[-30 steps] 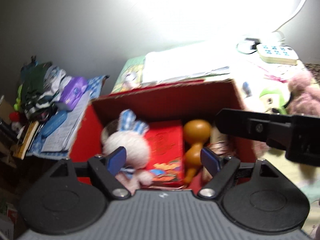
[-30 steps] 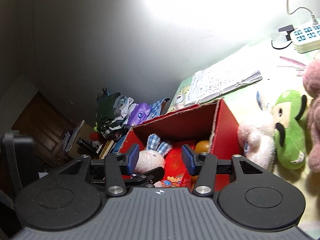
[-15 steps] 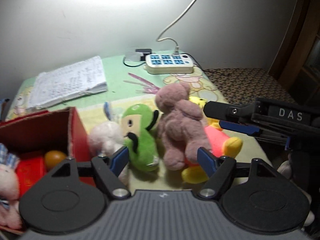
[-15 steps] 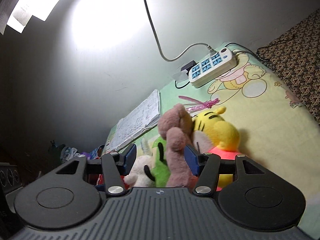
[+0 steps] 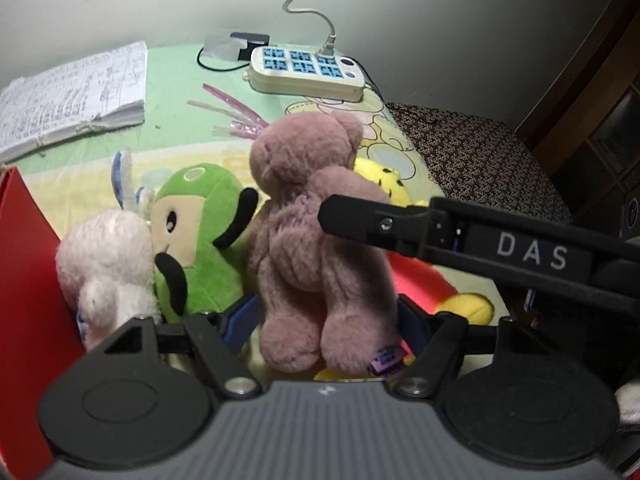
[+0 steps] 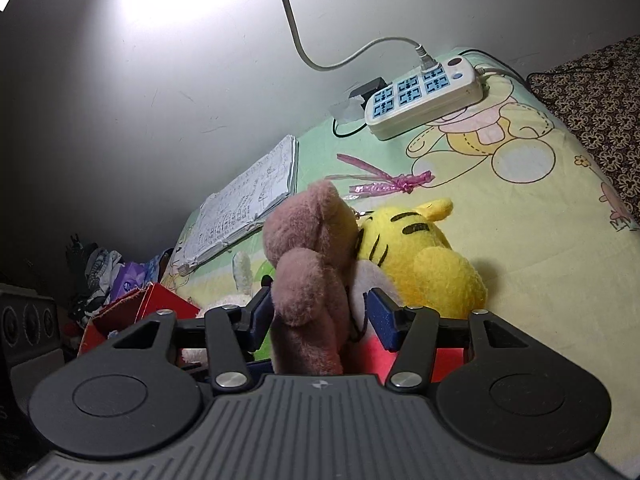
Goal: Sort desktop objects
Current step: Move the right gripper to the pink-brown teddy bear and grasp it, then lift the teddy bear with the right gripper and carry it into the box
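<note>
While the pink teddy bear stands against the yellow tiger plush and beside the green plush, both claws, left and right, straddle it, spread wide, neither gripping.

"DAS" in white capitals on the right gripper body, right side of left wrist view. Notebook handwriting and the pink bear's purple tag are illegible.
</note>
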Available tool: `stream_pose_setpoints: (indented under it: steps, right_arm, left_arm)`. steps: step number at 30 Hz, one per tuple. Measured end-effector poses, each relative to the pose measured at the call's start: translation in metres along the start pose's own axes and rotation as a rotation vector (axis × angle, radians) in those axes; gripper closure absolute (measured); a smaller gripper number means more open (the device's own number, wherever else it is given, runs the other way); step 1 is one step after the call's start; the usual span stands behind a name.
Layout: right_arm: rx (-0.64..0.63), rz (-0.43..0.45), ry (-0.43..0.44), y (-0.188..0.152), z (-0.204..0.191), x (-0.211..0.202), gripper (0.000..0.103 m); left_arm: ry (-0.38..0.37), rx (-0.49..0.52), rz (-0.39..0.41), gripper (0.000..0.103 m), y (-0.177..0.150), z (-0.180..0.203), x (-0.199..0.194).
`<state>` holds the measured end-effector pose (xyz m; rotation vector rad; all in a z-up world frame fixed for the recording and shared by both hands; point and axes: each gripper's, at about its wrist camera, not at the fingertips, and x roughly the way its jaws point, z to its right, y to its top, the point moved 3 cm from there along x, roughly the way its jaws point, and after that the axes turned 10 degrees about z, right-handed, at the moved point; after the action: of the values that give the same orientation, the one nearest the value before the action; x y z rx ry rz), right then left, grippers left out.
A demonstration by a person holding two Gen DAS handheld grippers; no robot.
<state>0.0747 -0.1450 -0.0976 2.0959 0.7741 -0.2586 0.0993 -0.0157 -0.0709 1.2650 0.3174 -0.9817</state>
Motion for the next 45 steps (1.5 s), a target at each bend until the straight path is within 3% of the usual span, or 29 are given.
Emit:
stream_pose_setpoints:
  steps: [2, 8, 12, 19, 30, 36, 39, 45]
  right_arm:
    - [-0.006, -0.029, 0.034, -0.003, -0.001, 0.004, 0.068]
    - [0.029, -0.025, 0.054, -0.003, 0.003, -0.004, 0.072]
    - [0.046, -0.020, 0.065, -0.004, 0.002, -0.015, 0.073]
    - [0.035, 0.026, 0.096, -0.003, -0.007, -0.048, 0.073]
    - [-0.064, 0.115, 0.194, -0.001, -0.059, -0.091, 0.073]
    - [-0.099, 0.125, 0.265, -0.003, -0.100, -0.091, 0.073]
    - [-0.093, 0.135, 0.274, -0.007, -0.123, -0.084, 0.077]
    - [-0.050, 0.120, 0.297, -0.017, -0.157, -0.063, 0.077]
  left_arm:
    - [-0.016, -0.030, -0.027, 0.045, 0.001, -0.006, 0.009]
    - [-0.014, 0.001, -0.015, 0.051, 0.001, 0.000, 0.009]
    - [-0.045, 0.029, -0.013, 0.064, 0.001, 0.011, 0.001]
    - [-0.059, 0.089, 0.027, 0.064, -0.005, 0.033, -0.028]
    - [-0.047, 0.152, 0.171, 0.064, -0.014, 0.050, -0.104]
    - [-0.091, 0.147, 0.240, 0.065, -0.015, 0.039, -0.146]
    - [-0.071, 0.187, 0.280, 0.070, -0.015, 0.034, -0.163]
    - [-0.084, 0.138, 0.286, 0.069, -0.013, -0.011, -0.186]
